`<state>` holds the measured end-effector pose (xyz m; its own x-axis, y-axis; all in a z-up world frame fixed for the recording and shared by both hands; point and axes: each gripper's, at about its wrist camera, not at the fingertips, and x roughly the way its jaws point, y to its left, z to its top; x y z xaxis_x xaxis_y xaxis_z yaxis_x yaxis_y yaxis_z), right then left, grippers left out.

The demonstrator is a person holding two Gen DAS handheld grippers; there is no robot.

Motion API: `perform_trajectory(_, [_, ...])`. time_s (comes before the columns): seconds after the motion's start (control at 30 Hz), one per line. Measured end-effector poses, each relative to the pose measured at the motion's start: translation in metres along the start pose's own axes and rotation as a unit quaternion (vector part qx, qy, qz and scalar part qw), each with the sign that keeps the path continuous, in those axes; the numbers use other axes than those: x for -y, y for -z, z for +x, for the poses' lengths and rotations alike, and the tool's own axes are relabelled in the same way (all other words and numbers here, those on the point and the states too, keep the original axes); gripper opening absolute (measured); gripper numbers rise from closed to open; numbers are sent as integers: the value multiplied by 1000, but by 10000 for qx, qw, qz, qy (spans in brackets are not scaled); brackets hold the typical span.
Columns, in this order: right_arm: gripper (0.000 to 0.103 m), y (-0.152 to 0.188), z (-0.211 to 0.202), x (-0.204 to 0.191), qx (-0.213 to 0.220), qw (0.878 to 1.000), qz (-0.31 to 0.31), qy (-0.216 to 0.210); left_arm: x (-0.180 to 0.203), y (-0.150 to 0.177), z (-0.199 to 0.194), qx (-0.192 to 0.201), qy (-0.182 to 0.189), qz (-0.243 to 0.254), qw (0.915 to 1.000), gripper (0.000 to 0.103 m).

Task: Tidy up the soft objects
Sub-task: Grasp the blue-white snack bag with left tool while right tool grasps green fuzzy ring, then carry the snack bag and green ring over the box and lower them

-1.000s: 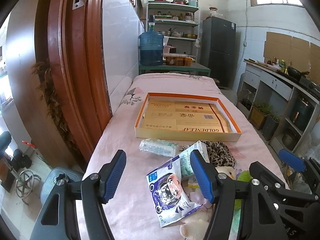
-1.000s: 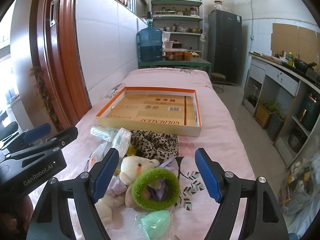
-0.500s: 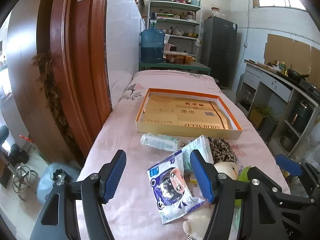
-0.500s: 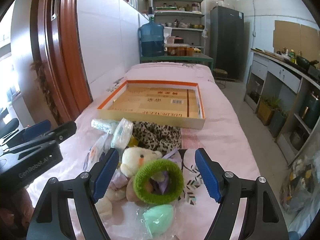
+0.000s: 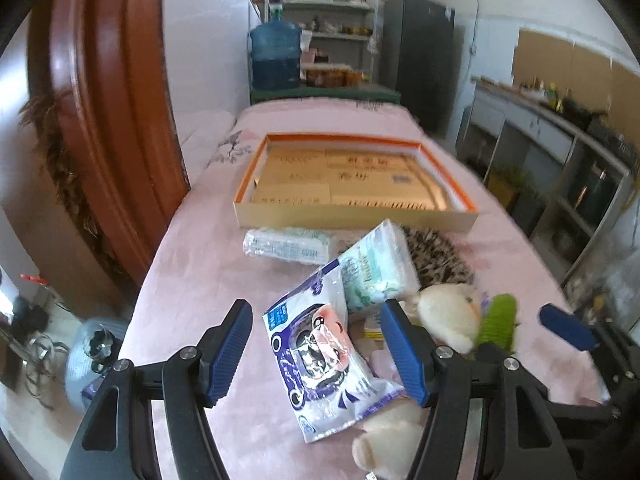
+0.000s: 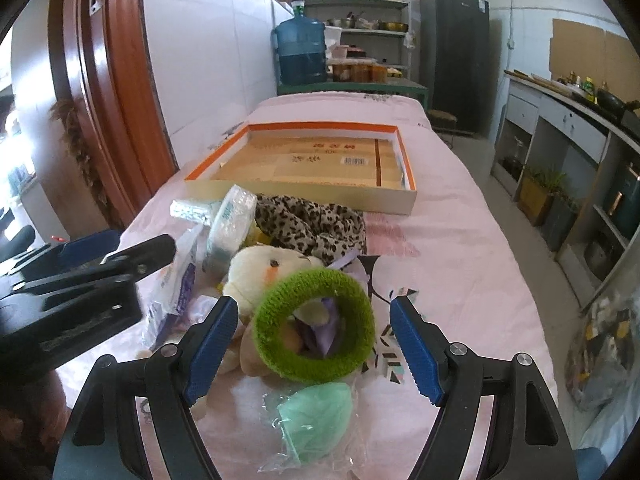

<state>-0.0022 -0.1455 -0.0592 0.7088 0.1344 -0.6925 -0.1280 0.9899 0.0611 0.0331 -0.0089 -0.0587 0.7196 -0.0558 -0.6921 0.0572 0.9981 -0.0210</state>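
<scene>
Both grippers hang spread and empty — right gripper point(image 6: 312, 344) frames the green ring point(image 6: 315, 325), lower centre; closing there risks snagging the plush point(image 6: 262, 270) beneath.

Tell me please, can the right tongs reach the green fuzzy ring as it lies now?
Probably yes. The right tongs are open, and the green fuzzy ring lies on top of the pile between the fingers, nothing covering it.

White tiled wall point(image 6: 208, 64), wooden door frame point(image 5: 108, 120), shelves point(image 6: 352, 12), dark fridge point(image 6: 456, 52), daylight.
</scene>
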Motion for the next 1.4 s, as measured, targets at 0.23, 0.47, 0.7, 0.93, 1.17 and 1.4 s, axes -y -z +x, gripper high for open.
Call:
perform_trajectory(0.23, [79, 3, 16, 4, -228, 9996, 137, -123, 6, 3, 33, -463, -156, 118, 9987, 61])
perform_trajectory(0.47, [68, 5, 24, -1, -247, 9994, 41, -233, -7, 15, 49, -605, 93, -111, 9981, 47])
perform_trajectory(0.7, [16, 4, 22, 4, -372, 9984, 160, -394, -21, 21, 42, -412, 564, -444, 9966, 32])
perform_trajectory(0.93, [16, -2, 4, 5, -50, 9992, 84, -383, -35, 16, 29, -257, 704, -646, 9951, 17])
perform_trajectory(1.17, [16, -10, -13, 4, 213, 9991, -29, -375, -39, 7, 6, 35, 818, -683, 9943, 15])
perform_trajectory(1.4, [16, -22, -28, 7, 453, 9982, -177, -361, -37, -7, -13, 305, 925, -613, 9934, 15])
